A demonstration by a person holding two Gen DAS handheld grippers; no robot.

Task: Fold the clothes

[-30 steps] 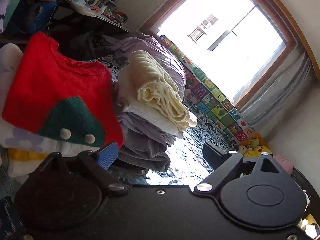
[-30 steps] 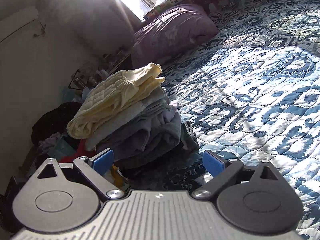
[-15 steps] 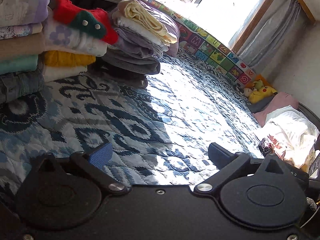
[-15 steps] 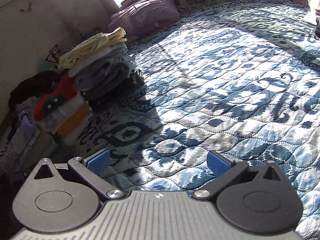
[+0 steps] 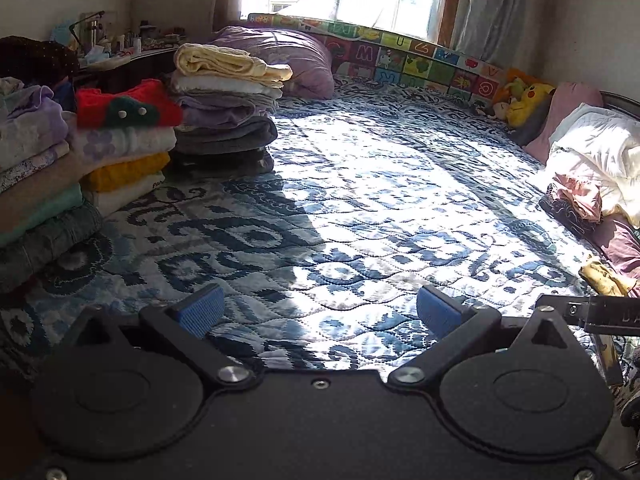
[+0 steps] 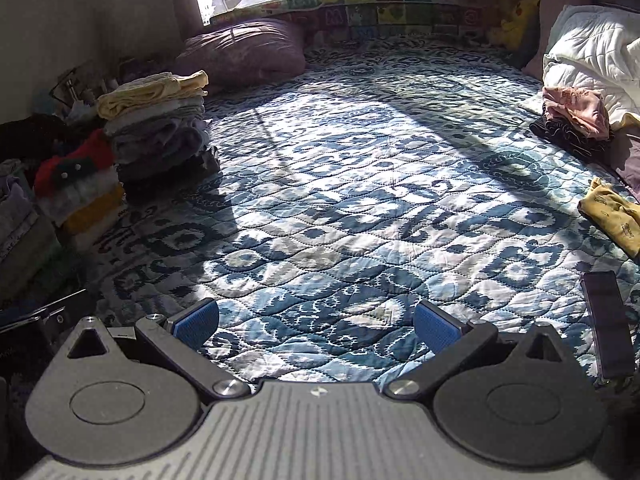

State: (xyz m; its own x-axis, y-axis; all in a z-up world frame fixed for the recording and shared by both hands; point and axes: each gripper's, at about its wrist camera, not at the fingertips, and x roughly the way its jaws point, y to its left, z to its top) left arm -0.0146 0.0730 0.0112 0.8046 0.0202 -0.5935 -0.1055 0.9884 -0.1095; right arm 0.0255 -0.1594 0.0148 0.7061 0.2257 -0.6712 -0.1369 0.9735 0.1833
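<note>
Hovering low over the bed, the left gripper [image 5: 318, 314] has its blue-padded fingers [image 5: 200, 314] spread wide with nothing between them, and the right gripper [image 6: 316, 322] hangs the same way, its two pads [image 6: 436, 326] parted and empty above the blue patterned quilt [image 6: 340, 208]. Directly ahead of both pairs of fingers lies only bare quilt, half in sun and half in shadow. The clothes sit off to the sides, none of them touching a finger. To the left, well apart from the grippers, stand three stacks of folded clothes in a row along the bed's edge: the far stack [image 5: 226, 120] topped by a pale yellow piece, the middle stack [image 5: 124, 148] topped by a red sweater [image 5: 128, 106] with a green patch and two white buttons, and the nearest stack [image 5: 36, 184] with a lavender garment on top and denim at the bottom. To the right, a mustard-yellow garment [image 6: 614, 220] lies loose on the quilt near the right gripper's side, and farther back a pink crumpled garment [image 6: 578, 110] rests on a dark one, just beside a white quilted duvet [image 6: 592, 52]. A dark phone-like slab [image 6: 608, 322] lies by the right finger. At the head of the bed I count one purple bundle of bedding [image 5: 280, 60], one alphabet play mat [image 5: 412, 62] standing under the window, and a yellow plush toy [image 5: 528, 98] in the corner.
</note>
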